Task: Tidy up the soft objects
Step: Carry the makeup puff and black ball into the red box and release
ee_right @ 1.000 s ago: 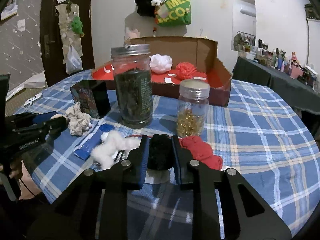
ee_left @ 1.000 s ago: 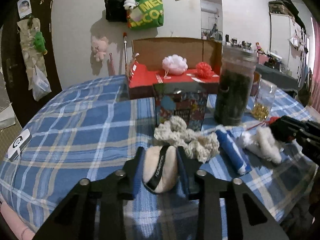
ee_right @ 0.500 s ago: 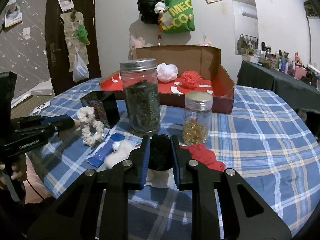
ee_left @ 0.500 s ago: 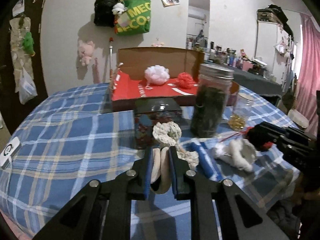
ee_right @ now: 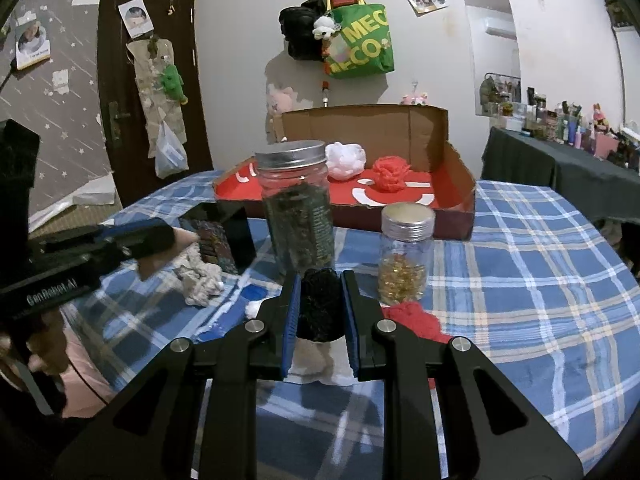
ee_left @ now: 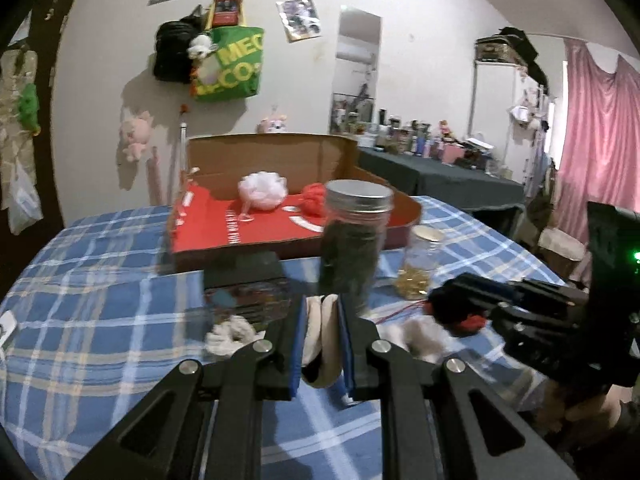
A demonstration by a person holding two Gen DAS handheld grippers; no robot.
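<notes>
Left claw [ee_left: 322, 312] newly clamped on cream puff [ee_left: 320, 336], lifted off worktop [ee_left: 100, 320]; right claw [ee_right: 319, 298] clamping black scrunchie [ee_right: 319, 304]. Box [ee_left: 248, 228] ahead, next stop probably.

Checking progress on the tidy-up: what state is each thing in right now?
Left claw: shut on the cream puff.
Right claw: shut on the black scrunchie.
Cardboard box: open, white pouf and red pouf inside.
Tall jar: lidded, upright.
Small jar: lidded, upright.
Cream scrunchie: loose on the table.
</notes>
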